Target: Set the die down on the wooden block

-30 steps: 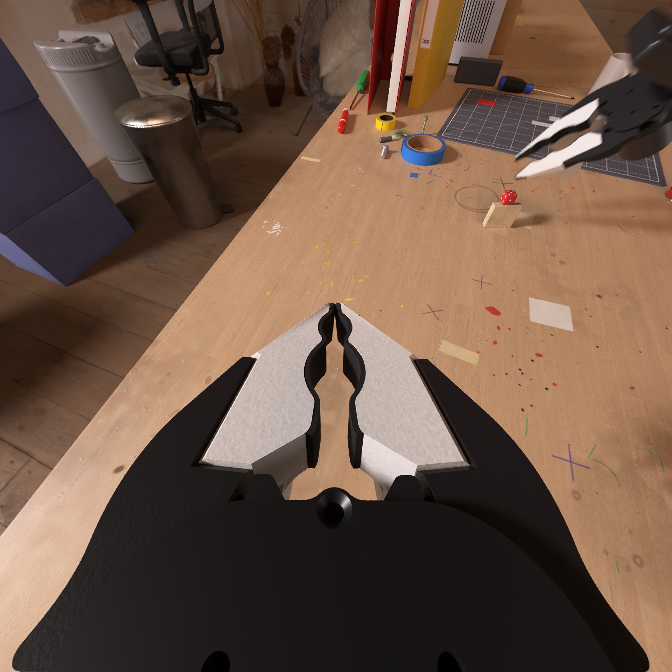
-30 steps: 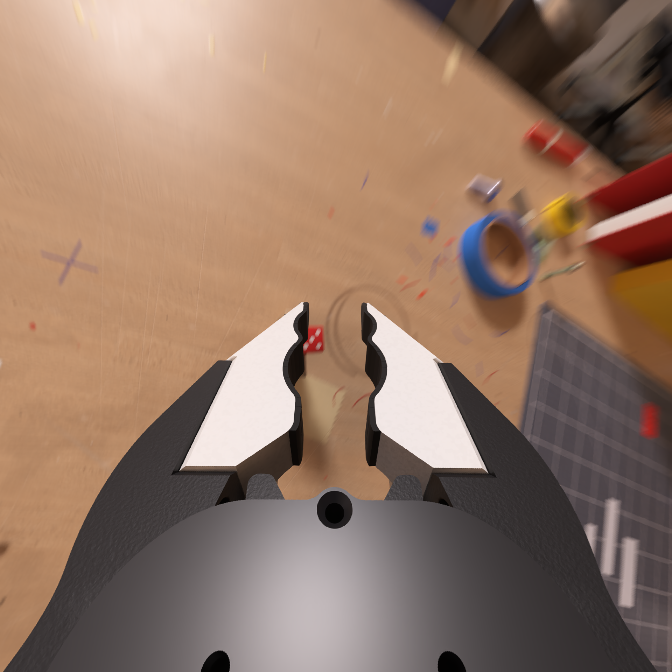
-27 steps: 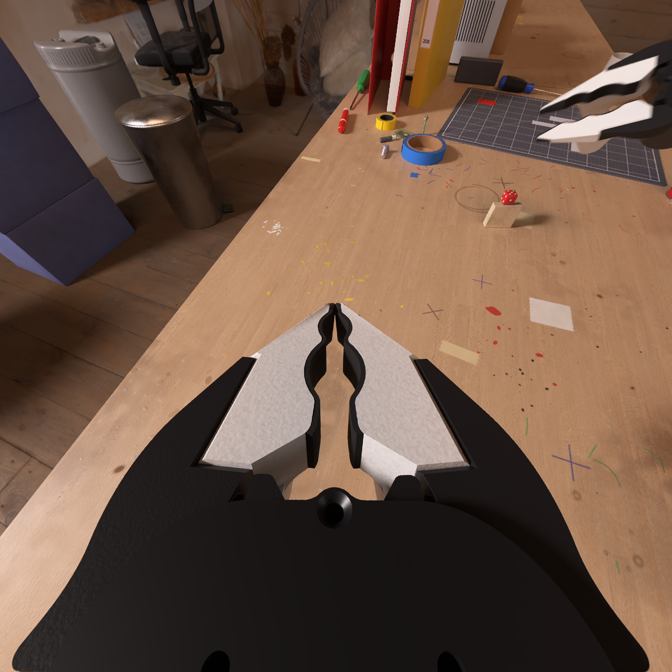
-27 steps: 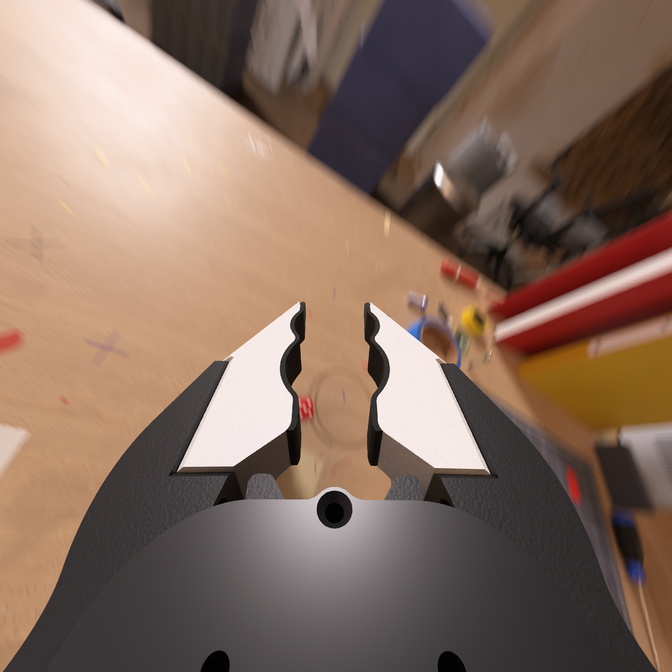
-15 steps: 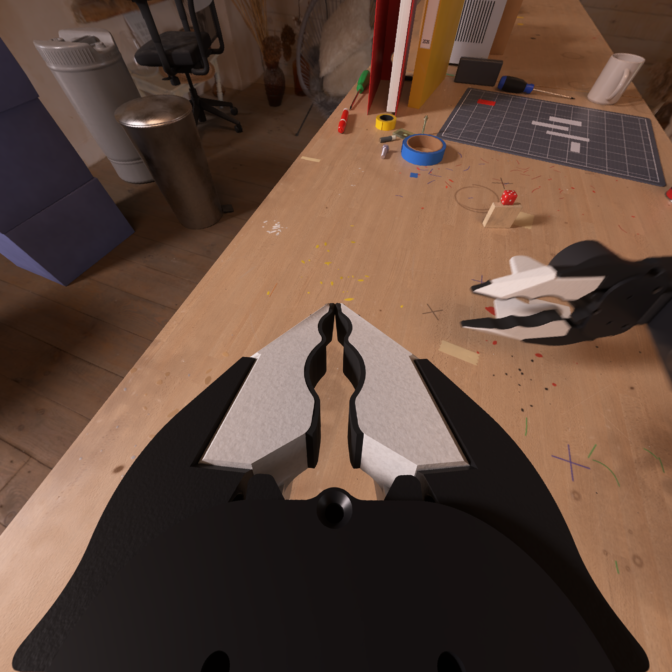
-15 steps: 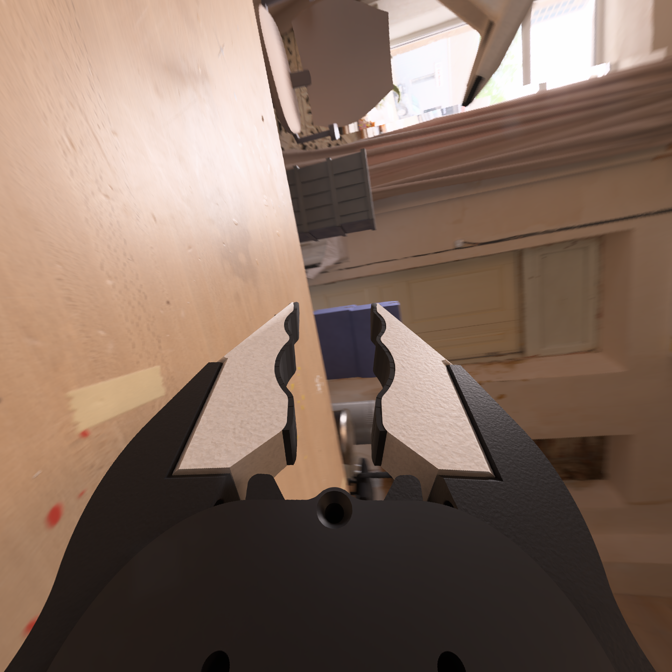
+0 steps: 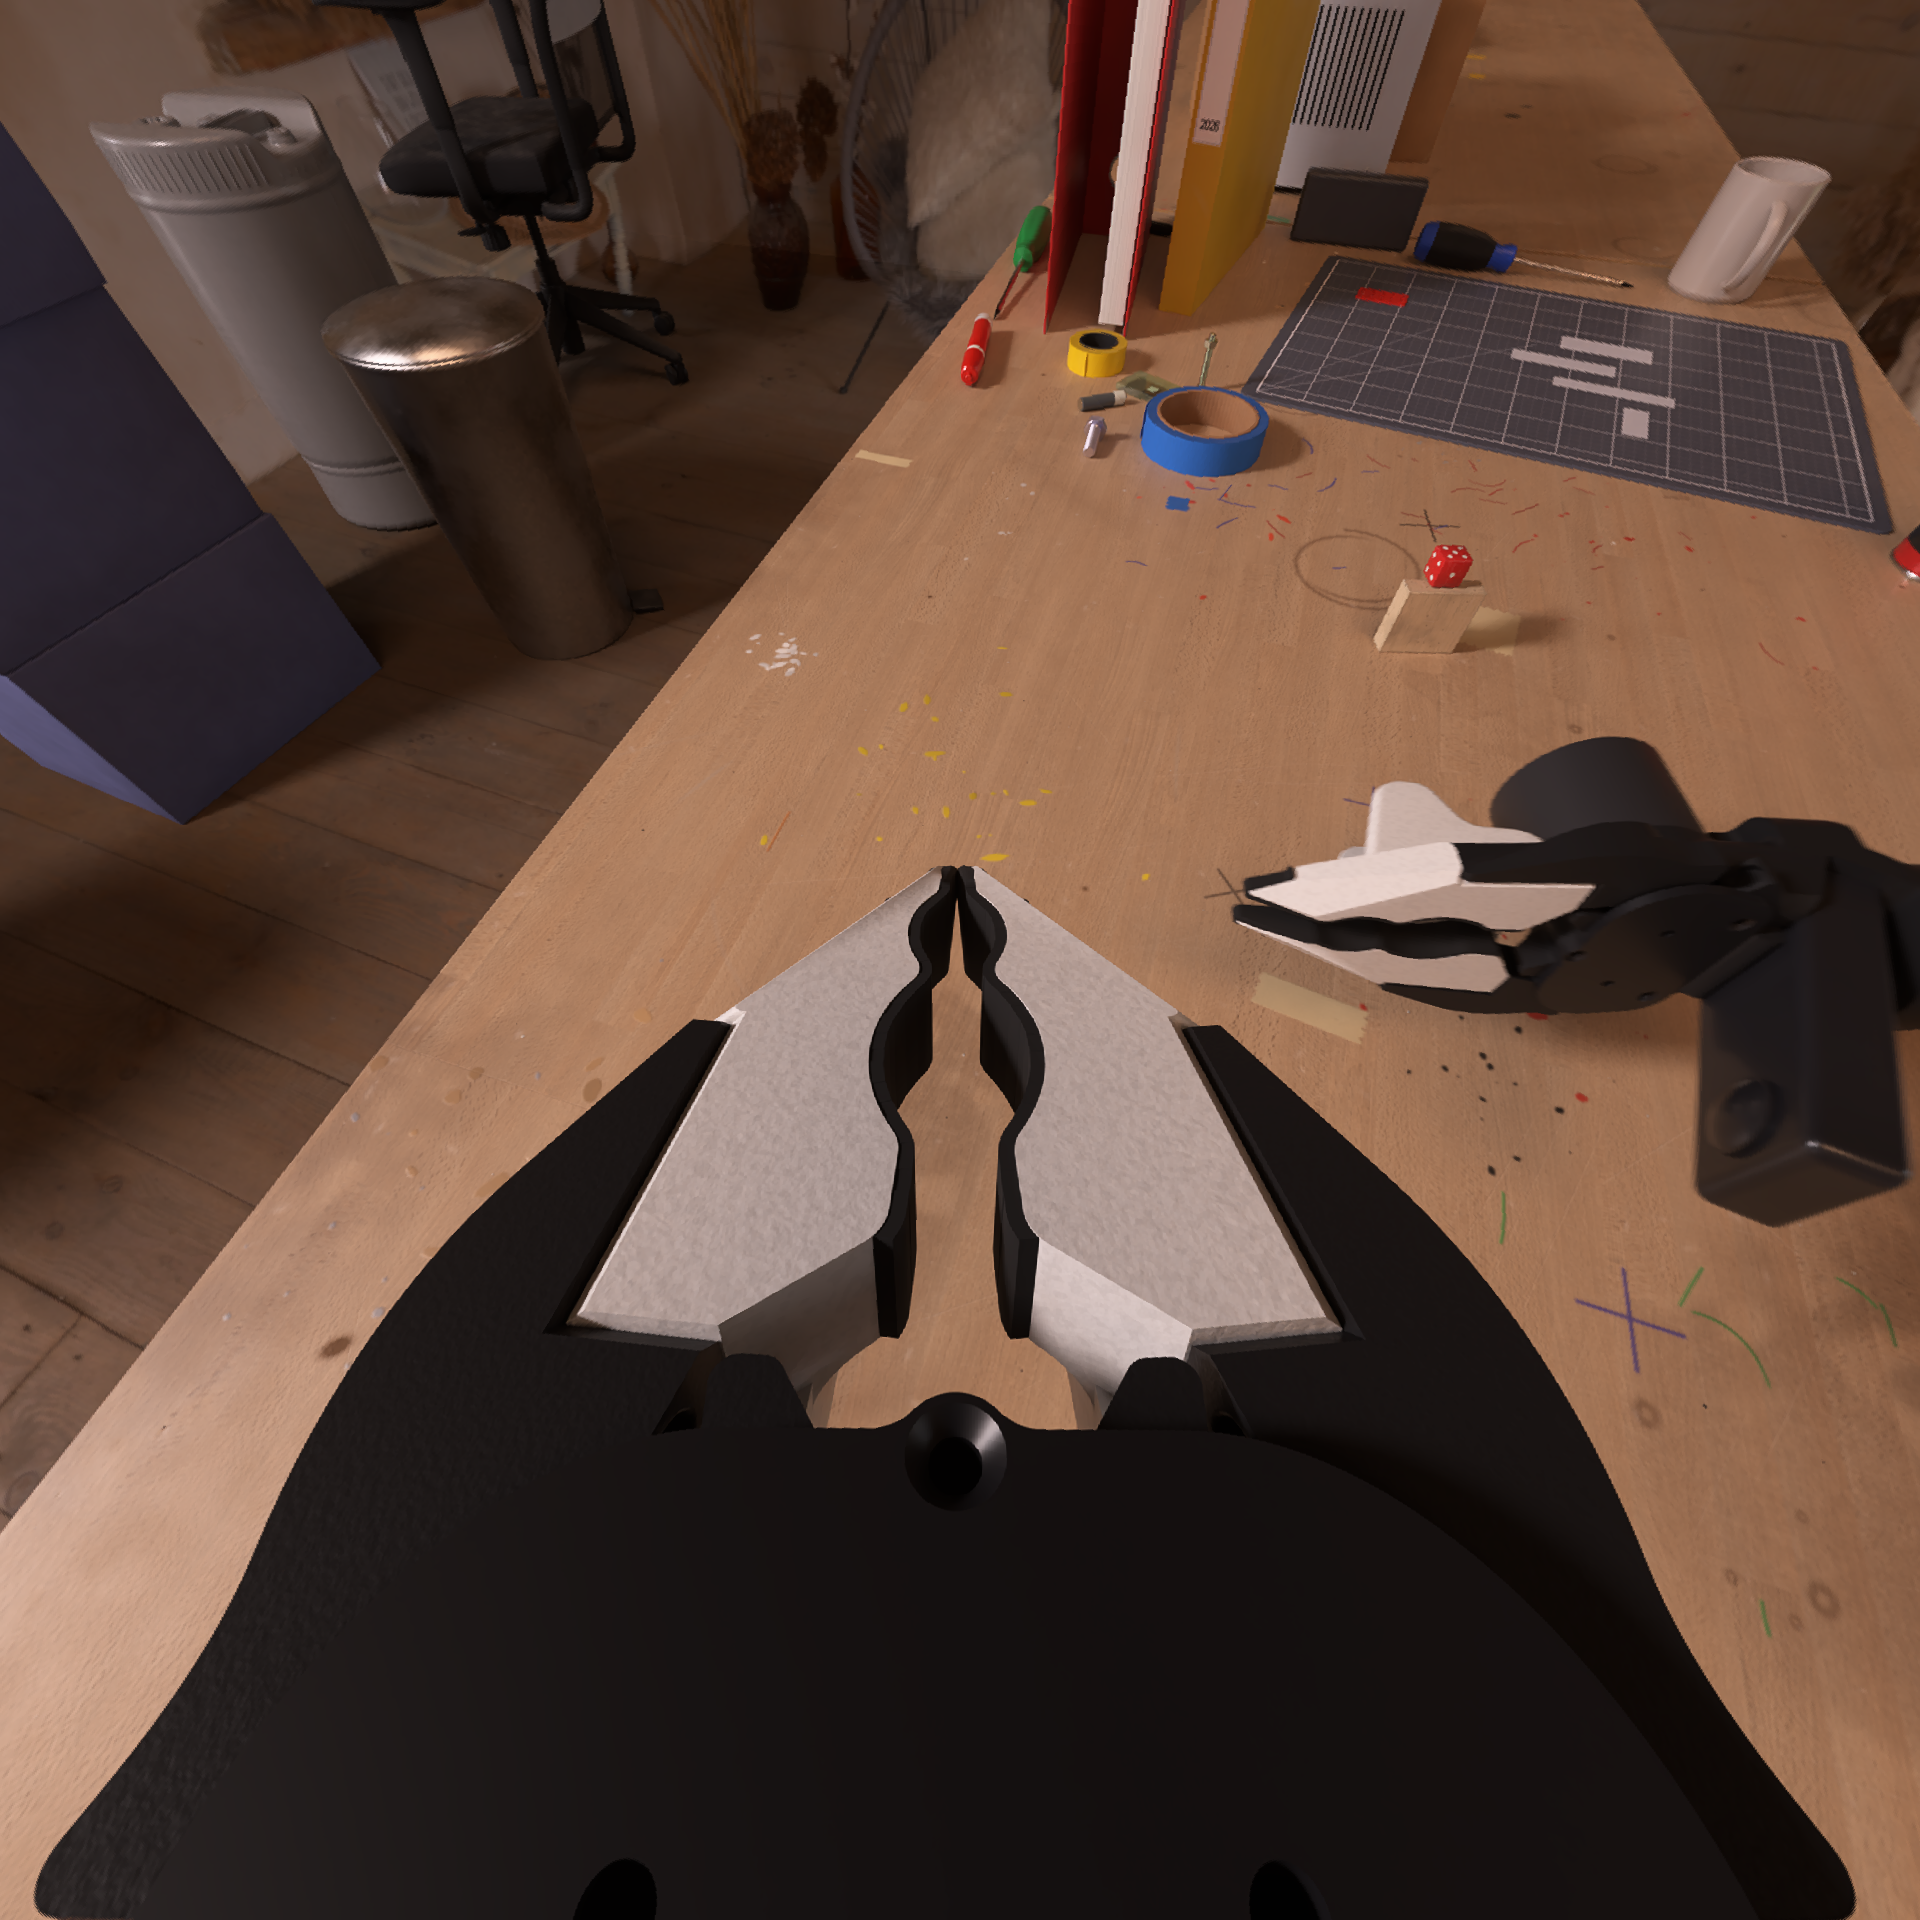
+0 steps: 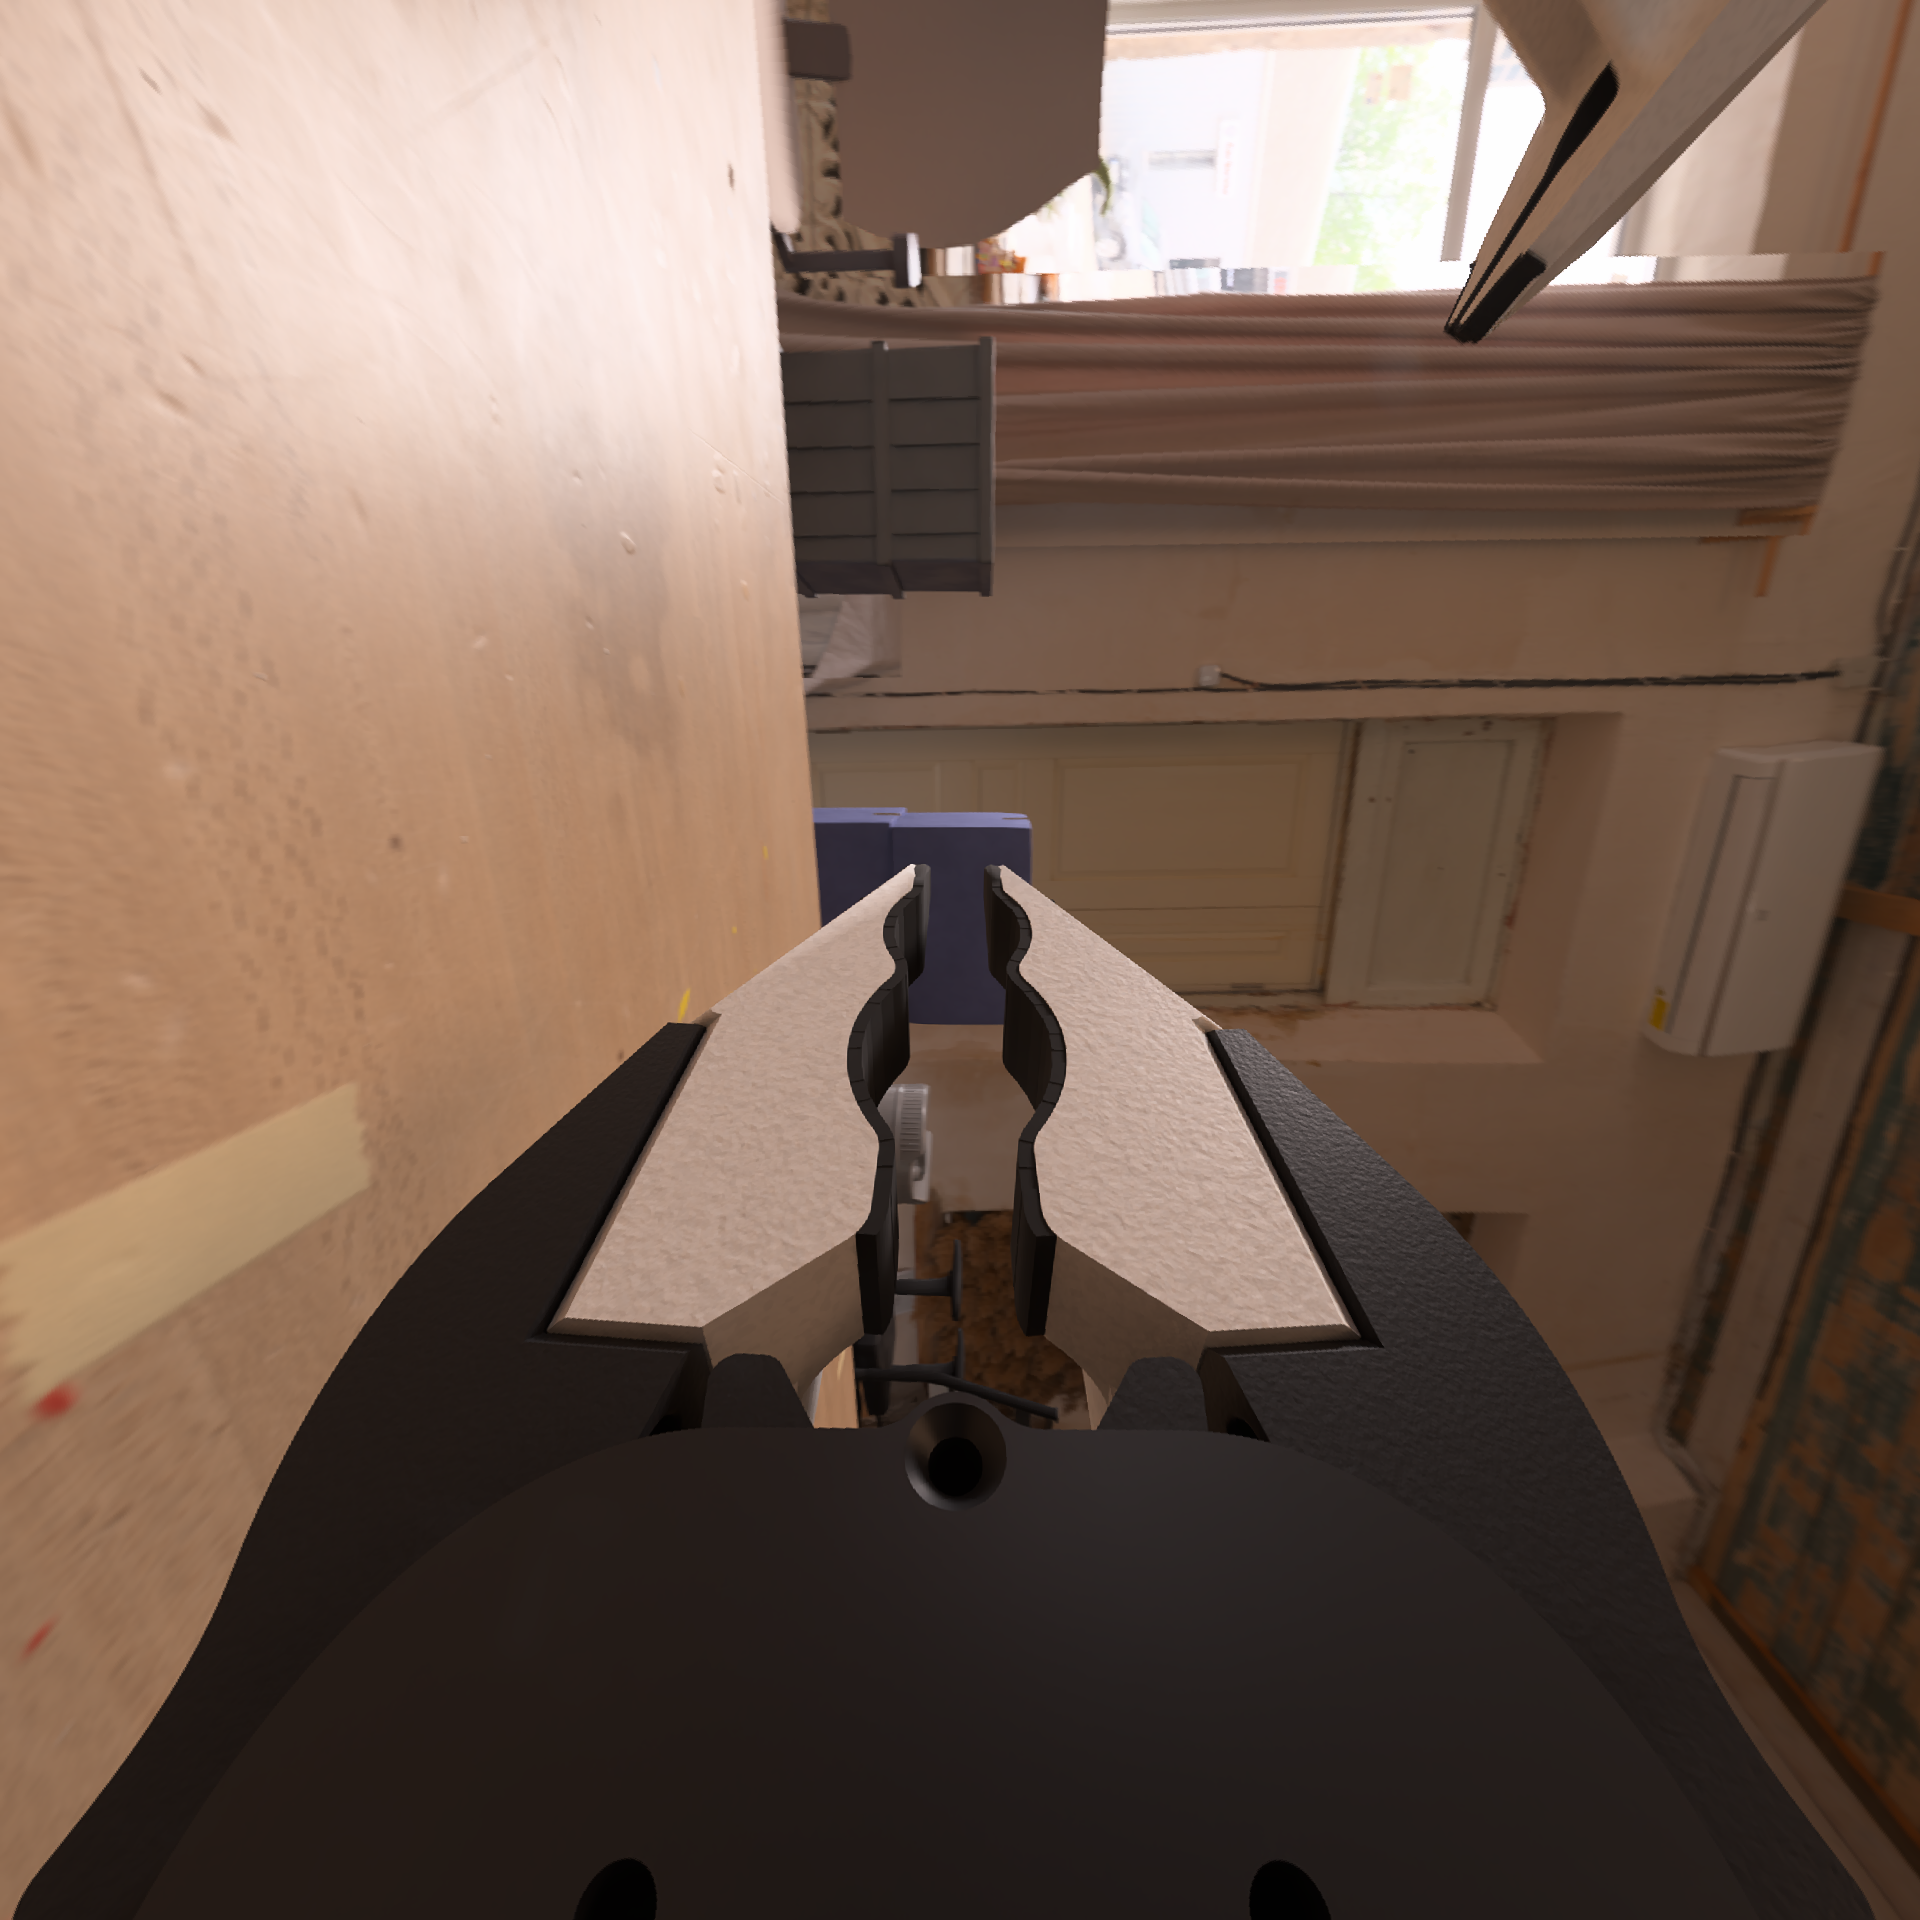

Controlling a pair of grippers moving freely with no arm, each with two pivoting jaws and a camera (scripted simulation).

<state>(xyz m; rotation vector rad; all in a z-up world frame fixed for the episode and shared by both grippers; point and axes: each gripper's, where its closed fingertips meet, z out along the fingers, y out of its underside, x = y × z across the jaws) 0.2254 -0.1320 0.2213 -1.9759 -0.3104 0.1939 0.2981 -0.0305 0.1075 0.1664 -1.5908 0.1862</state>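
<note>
In the left wrist view a small red die (image 7: pixel 1447 566) sits on top of the pale wooden block (image 7: pixel 1423 618), far ahead on the right of the wooden table (image 7: pixel 1039 675). My left gripper (image 7: pixel 956 873) is shut and empty, low over the table's near part. My right gripper (image 7: pixel 1247 899) lies on its side just right of it, pointing left, well short of the block. In the right wrist view the right gripper (image 8: pixel 954 883) is empty, its jaws a narrow gap apart. The die and block do not show there.
A blue tape roll (image 7: pixel 1203 428), yellow tape roll (image 7: pixel 1096 353), grey cutting mat (image 7: pixel 1558 384), white mug (image 7: pixel 1745 234) and upright binders (image 7: pixel 1143 156) stand at the far end. A metal bin (image 7: pixel 478 457) stands off the table's left edge. A masking tape strip (image 8: pixel 177 1216) lies under the right gripper.
The right gripper left the die on the block, swung back toward me, rolled onto its side beside the left gripper, and its jaws narrowed. The left gripper has not moved.
</note>
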